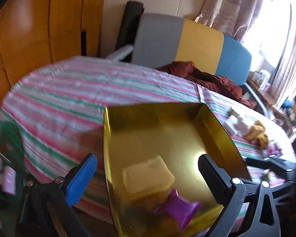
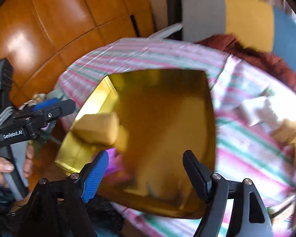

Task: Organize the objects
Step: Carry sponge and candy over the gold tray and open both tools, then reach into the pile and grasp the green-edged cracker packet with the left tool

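My left claw (image 1: 148, 175) is wide open, blue finger at 8 o'clock, black finger at 4 o'clock, nothing gripped. The gold box (image 1: 217, 130) sits on the striped bed (image 1: 73, 94); its left wall runs up between my fingers, and the black finger hangs over the box floor. Whether any finger touches the box, I can't tell.

Inside the box in the left wrist view: a tan block (image 1: 148, 177) at about 6 o'clock and a purple packet (image 1: 177, 205) just below it, touching or overlapping it; blur hides which.

My right claw (image 2: 146, 169) is also wide open and holding nothing, hanging over the near edge of the gold box (image 2: 187, 197). From here the tan block (image 2: 97, 129) lies against the box's left wall at 9 o'clock, the purple packet (image 2: 113, 158) right behind my blue fingertip.

More loose items lie on the bed at 3 o'clock: a white pack (image 2: 254, 110) and a yellowish one (image 2: 290, 132), both smeared. A dark red blanket (image 1: 211, 79) is bunched by the grey-yellow-blue headboard (image 1: 199, 41). Wooden wardrobe (image 2: 49, 29) at 10 o'clock.
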`<state>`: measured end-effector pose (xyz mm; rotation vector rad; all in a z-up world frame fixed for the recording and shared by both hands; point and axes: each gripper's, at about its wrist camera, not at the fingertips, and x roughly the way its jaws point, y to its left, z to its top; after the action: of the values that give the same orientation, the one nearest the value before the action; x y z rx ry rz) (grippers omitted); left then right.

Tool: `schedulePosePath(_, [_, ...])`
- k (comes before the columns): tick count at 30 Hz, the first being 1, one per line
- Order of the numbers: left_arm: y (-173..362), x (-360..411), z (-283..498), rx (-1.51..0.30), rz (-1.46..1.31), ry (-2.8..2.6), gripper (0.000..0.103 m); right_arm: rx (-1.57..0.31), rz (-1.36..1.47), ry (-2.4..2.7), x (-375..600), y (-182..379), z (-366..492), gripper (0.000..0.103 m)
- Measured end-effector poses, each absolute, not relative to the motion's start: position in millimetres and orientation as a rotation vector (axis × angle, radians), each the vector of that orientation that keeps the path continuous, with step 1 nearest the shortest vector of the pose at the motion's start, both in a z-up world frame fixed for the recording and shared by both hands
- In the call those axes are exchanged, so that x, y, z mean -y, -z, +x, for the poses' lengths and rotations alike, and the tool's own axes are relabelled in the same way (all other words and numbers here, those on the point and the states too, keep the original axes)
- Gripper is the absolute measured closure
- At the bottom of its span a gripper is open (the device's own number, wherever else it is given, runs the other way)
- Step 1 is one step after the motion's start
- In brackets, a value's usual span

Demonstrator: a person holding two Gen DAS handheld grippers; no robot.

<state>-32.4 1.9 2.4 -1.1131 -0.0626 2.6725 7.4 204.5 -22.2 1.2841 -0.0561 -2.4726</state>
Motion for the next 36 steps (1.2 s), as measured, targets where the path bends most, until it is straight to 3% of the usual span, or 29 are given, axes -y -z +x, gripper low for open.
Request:
schedulePosePath(6, [-13,-14,-35,0.004,-1.043,-2.756,0.0,-0.09,1.09,2.757,-217,0,21,0.024])
schedulePosePath(11, [-16,-19,-35,0.013,-1.024,-2.73,0.0,-0.151,1.194,2.835,-226,10,13,0.024])
schedulePosePath(18, [-13,-39,-32,-0.043,-1.035,-2.664,0.0,0.118,1.276,2.695,-250,27,4,0.025])
schedulePosePath(29, [5,-69,-33,-0.089,-1.134,-2.531,0.0,0.237,1.264,2.792,-292,26,16,0.005])
schedulePosePath(30, [6,-71,-33,-0.094,-1.138,-2.526,0.0,0.248,1.273,2.799,-297,27,17,0.0])
schedulePosePath(36, [13,-83,-30,-0.153,-1.154,-2.494,0.0,0.322,1.294,2.893,-327,26,22,0.0])
